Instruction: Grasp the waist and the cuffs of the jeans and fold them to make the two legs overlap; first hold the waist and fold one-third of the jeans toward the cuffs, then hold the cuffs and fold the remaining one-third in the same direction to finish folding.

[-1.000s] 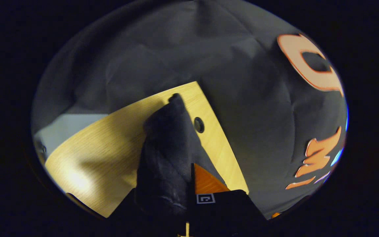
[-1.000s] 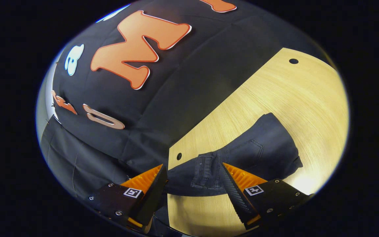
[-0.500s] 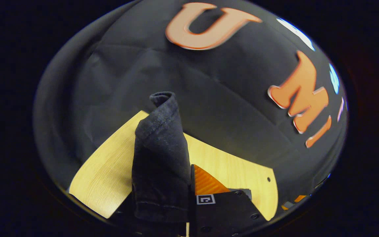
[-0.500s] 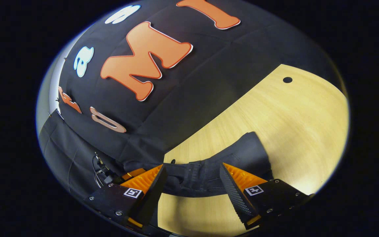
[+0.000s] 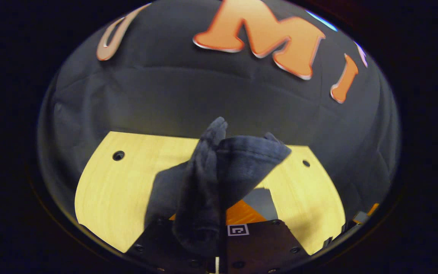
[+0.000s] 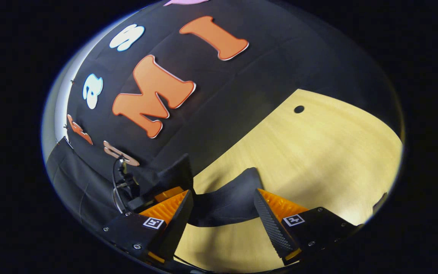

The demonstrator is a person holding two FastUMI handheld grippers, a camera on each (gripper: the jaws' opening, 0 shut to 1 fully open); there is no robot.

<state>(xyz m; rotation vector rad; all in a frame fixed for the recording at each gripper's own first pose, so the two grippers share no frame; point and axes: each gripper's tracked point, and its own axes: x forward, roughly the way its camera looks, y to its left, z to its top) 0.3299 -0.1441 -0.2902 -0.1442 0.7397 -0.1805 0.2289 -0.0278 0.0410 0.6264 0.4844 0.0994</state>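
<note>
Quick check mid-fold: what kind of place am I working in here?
It looks like a staged recording booth, not a home: a bare wooden table with drilled holes, black cloth hung close behind as a wall, and the jeans lifted over the table in the left claw.

quick count: one pair of jeans [image 5: 207, 179], dark denim, also seen in the right gripper view [image 6: 226, 201]. one wooden table [image 5: 105, 190]. two small round holes in the tabletop, one near each far corner [image 5: 118, 155] [image 5: 306, 163]. two grippers: the left gripper [image 5: 219, 228] and the right gripper [image 6: 222, 217].
</note>
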